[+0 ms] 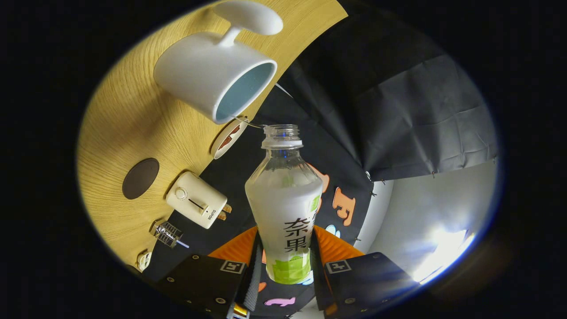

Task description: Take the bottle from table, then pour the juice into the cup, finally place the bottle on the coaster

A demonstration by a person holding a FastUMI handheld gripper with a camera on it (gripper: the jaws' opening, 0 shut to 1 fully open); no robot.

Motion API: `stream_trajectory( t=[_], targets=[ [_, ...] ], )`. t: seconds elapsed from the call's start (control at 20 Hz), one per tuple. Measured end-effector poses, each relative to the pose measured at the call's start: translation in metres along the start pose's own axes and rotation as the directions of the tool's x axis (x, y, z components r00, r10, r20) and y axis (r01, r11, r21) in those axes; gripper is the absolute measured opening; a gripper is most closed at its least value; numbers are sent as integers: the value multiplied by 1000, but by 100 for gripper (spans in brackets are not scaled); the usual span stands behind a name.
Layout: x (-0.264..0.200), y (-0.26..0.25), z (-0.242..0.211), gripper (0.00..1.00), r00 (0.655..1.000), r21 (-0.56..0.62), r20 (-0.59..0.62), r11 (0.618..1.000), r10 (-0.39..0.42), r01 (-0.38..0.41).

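- The gripper [285, 266] has both fingers pressed on the lower body of the clear plastic juice bottle with the green-and-white label [285, 208], so the tongs are narrowed onto it and the bottle is clear of the table.
- The bottle's cap is off and its open neck points toward the white ceramic cup with the pale blue inside [215, 76], which stands on the light wooden table [119, 124]; the whole scene is rolled over, which suggests the bottle is tipped for pouring.
- The mouth sits near the cup's rim, apart from it. I cannot tell whether any juice is running; the cloudy liquid looks settled in the lower body, though the fisheye makes this hard to judge.
- Risk: the neck lies beside the rim, not over the opening, so further tipping from here could send juice onto the table.
- Risk: a fast tilt could let liquid surge out and overshoot the cup.
- Risk: the hold is low on a smooth, rounded body, so the bottle could slip or swing.
- The dark round coaster [140, 178] lies well apart from the cup, beside a cream toaster [196, 200], so the placing step is not yet begun.
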State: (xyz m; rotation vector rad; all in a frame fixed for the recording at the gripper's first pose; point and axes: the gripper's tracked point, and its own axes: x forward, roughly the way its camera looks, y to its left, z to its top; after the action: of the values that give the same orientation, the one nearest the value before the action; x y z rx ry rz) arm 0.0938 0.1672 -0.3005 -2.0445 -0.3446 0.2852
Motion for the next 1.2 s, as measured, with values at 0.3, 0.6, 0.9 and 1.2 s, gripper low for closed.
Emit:
stream_trajectory(
  t=[0.3, 0.6, 0.9, 1.2],
  targets=[
    [-2, 5, 2, 51, 1000, 25, 5, 1000, 8, -9],
    [-13, 48, 6, 51, 987, 192, 1, 969, 158, -155],
    [-24, 91, 14, 52, 949, 524, -6, 809, 315, -266],
    [-31, 113, 29, 52, 908, 795, 41, 537, 418, -283]
  ],
)
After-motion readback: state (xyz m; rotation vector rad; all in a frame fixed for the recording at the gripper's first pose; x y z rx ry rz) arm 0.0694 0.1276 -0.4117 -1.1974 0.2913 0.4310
